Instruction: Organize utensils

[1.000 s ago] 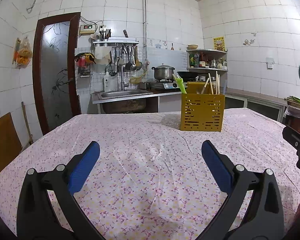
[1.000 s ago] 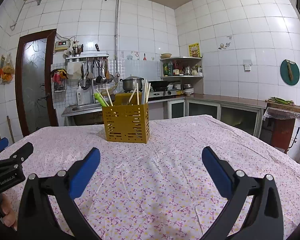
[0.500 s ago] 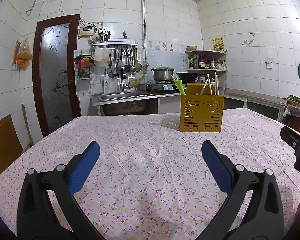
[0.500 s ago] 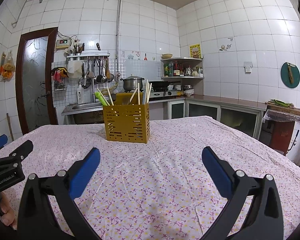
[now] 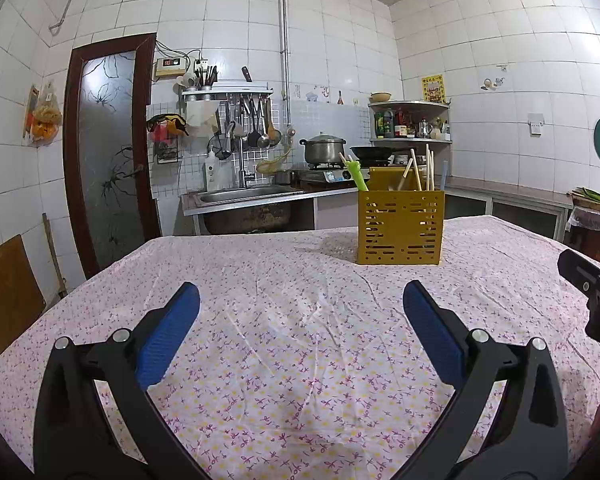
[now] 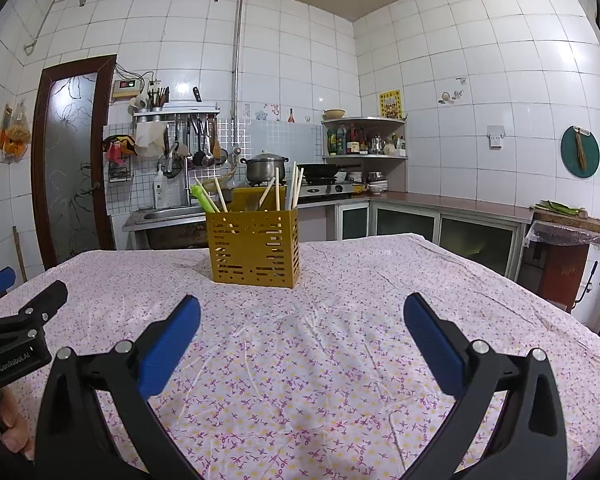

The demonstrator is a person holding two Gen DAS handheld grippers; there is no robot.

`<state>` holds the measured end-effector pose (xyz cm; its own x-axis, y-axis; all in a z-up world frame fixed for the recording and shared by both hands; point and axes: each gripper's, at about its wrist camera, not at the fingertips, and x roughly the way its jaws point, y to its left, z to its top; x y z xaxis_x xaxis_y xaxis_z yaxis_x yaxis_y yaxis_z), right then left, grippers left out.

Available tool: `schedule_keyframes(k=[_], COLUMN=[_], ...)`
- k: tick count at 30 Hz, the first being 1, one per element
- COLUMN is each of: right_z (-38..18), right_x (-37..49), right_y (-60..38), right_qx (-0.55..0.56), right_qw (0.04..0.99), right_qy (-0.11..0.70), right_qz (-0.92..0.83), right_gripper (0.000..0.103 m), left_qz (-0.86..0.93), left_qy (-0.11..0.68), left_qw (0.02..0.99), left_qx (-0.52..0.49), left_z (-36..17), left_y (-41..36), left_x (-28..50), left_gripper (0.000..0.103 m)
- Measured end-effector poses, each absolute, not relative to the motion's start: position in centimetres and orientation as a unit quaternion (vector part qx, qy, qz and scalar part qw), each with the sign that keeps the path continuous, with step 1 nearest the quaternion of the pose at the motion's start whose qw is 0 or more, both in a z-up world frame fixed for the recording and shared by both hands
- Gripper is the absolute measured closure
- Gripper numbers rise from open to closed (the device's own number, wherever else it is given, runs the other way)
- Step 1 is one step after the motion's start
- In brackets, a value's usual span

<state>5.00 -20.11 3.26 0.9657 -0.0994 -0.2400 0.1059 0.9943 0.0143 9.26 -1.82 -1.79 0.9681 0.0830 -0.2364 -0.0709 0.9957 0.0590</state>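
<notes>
Left wrist view showed the left gripper (image 5: 301,304) spread wide with nothing between its blue pads (image 5: 168,334), hovering over the flowered cloth on the surface (image 5: 300,360). A yellow slotted holder (image 5: 400,228) stood upright on the cloth at about 1 o'clock, well apart from the gripper, with chopsticks (image 5: 428,168) and a green utensil (image 5: 356,174) sticking up out of it. From the right wrist view, the right gripper (image 6: 302,316) was likewise wide open and empty, the holder (image 6: 254,246) at 11 o'clock, and the left gripper's tip (image 6: 40,300) at 9 o'clock.
</notes>
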Motion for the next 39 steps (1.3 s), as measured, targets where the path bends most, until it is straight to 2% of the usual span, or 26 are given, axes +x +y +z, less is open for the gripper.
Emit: schedule_keyframes(k=[39], right_z=[3.38], right_x=[4.95], right_y=[-20.91], right_qx=[0.011], right_qw=[0.991], right_qy=[0.119], right_qz=[-0.053], right_gripper=[0.004], left_qz=[0.037], left_qy=[0.118], left_qw=[0.992], left_qx=[0.026], left_z=[-1.61], left_y=[-1.71], left_x=[8.96], left_gripper=[0.005])
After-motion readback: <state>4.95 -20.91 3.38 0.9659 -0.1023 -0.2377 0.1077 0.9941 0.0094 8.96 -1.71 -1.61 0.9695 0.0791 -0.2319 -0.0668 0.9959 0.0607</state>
